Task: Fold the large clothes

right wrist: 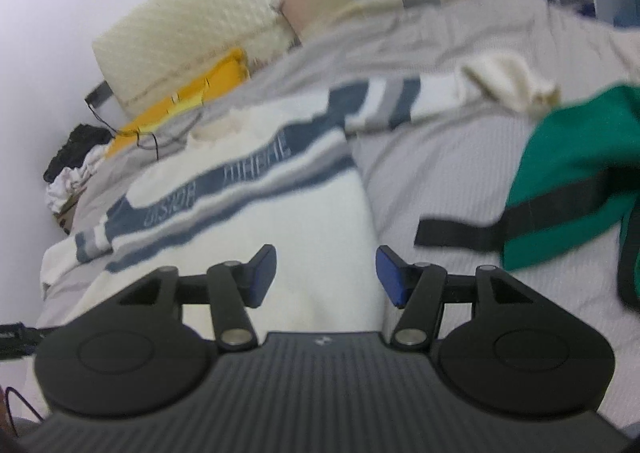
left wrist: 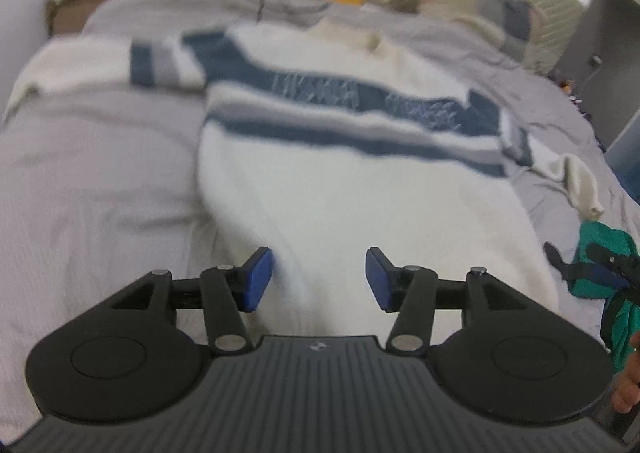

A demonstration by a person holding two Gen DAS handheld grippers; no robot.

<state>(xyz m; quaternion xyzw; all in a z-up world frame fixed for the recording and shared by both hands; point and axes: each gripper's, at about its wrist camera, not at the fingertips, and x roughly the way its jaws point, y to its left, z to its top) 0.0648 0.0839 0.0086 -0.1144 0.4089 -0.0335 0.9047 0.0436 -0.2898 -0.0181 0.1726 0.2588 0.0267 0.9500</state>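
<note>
Cream sweater [left wrist: 360,181], navy-grey stripes; grey bedsheet [left wrist: 100,181]; green garment [right wrist: 580,173].

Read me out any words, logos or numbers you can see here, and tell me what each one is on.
Sweater, lettering in the dark blue chest stripe: too blurred to read in either view.
Left gripper, small pale logo on its ribbed body: a mark, no readable letters.
Right gripper, the same small logo: not readable.
Nothing else carries text.
</note>
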